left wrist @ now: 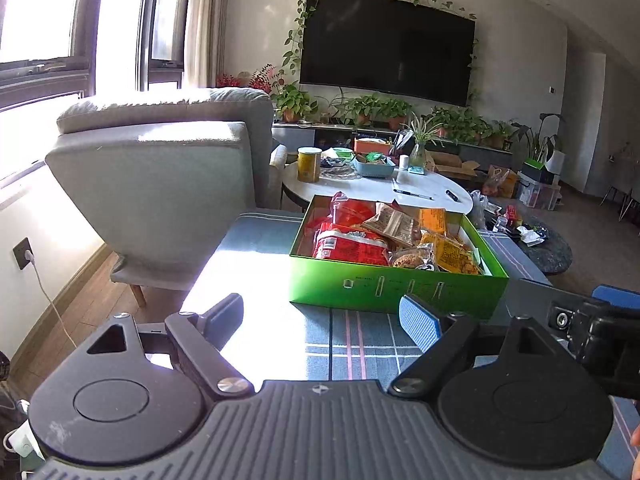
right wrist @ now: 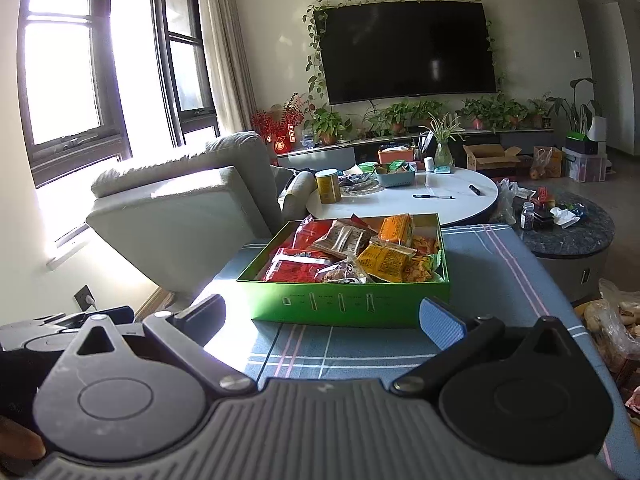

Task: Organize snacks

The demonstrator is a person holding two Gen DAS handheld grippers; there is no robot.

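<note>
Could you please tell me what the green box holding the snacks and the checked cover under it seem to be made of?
The green box looks like coated cardboard: thin straight walls, crisp folded corners, printed icons, a slight satin sheen. The checked cover looks like woven fabric, matte blue with white and pink stripes, lying soft and draped at the edge; the exact fibre cannot be told.

Print on the snack packets in the green box: too small to read. Lower packets hidden under upper ones. Box's near right corner covered by the left tongs' blue pad. Sunlit patch of bench cloth washed out. Right tongs cut off at frame edge.
</note>
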